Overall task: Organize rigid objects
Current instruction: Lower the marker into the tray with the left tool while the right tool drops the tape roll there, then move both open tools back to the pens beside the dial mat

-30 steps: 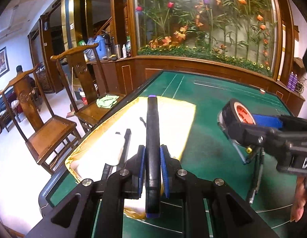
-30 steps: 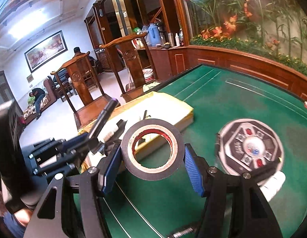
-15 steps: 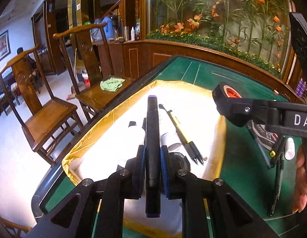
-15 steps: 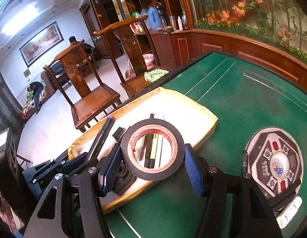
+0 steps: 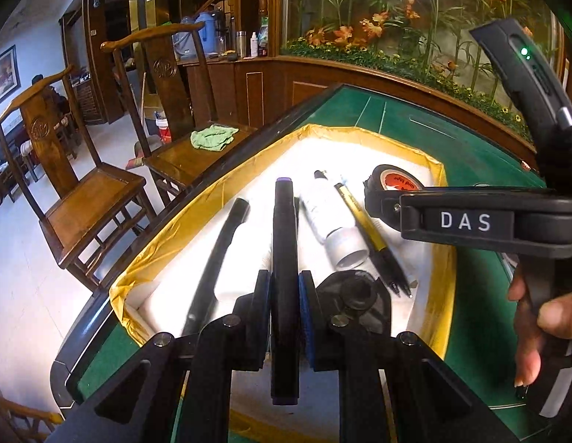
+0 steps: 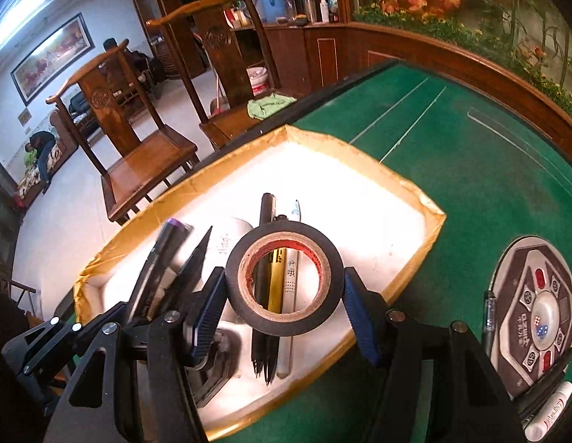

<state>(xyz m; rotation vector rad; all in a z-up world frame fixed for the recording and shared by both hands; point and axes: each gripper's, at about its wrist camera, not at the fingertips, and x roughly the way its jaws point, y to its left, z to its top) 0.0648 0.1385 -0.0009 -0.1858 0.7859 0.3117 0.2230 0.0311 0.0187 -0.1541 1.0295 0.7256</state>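
A black marker [image 5: 284,258] is pinched in the left gripper [image 5: 284,310] and a roll of tape [image 6: 284,277] in the right gripper [image 6: 284,308], both held over the white tray [image 6: 431,214] on the worktop [image 6: 470,170], so next they probably need lowering and letting go.

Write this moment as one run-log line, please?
left fingers: clamp black marker | right fingers: clamp tape roll | both over gold-rimmed tray | tray: pens, bottle
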